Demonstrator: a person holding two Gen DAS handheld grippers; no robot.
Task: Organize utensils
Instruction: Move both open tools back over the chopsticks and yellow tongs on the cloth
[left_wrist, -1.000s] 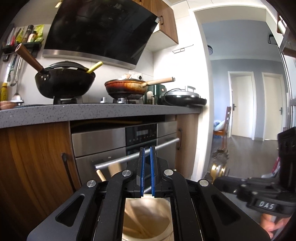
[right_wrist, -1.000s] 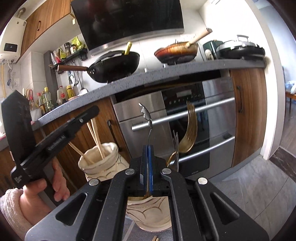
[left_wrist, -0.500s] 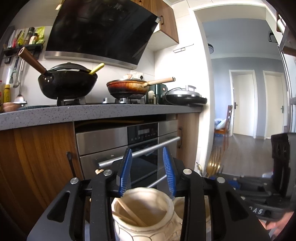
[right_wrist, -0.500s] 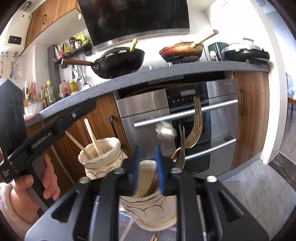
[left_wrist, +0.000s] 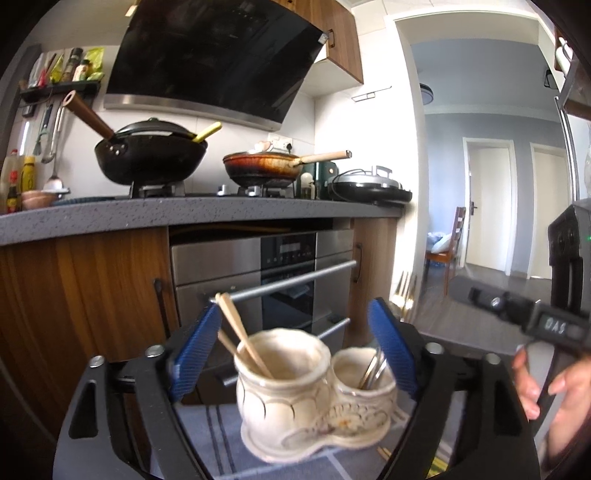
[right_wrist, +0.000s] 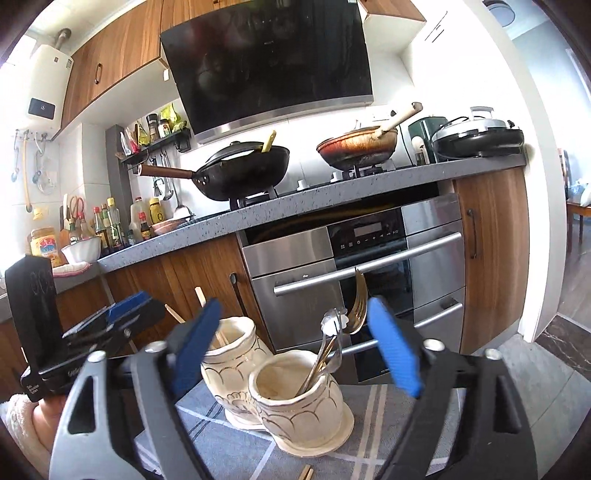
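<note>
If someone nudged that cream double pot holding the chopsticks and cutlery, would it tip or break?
The double pot looks like glazed ceramic, so probably heavy, stiff and chippable. Its joined cups share a wide base, so it likely slides on the cloth rather than tipping. The tall cutlery and chopsticks stand loose and might rattle.

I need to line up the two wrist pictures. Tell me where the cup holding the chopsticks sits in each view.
Left wrist: the chopstick cup sits low centre, left of the cutlery cup.
Right wrist: the chopstick cup is low, left of centre, behind and left of the cutlery cup.
Shared landmark: the black wok on the stove.
</note>
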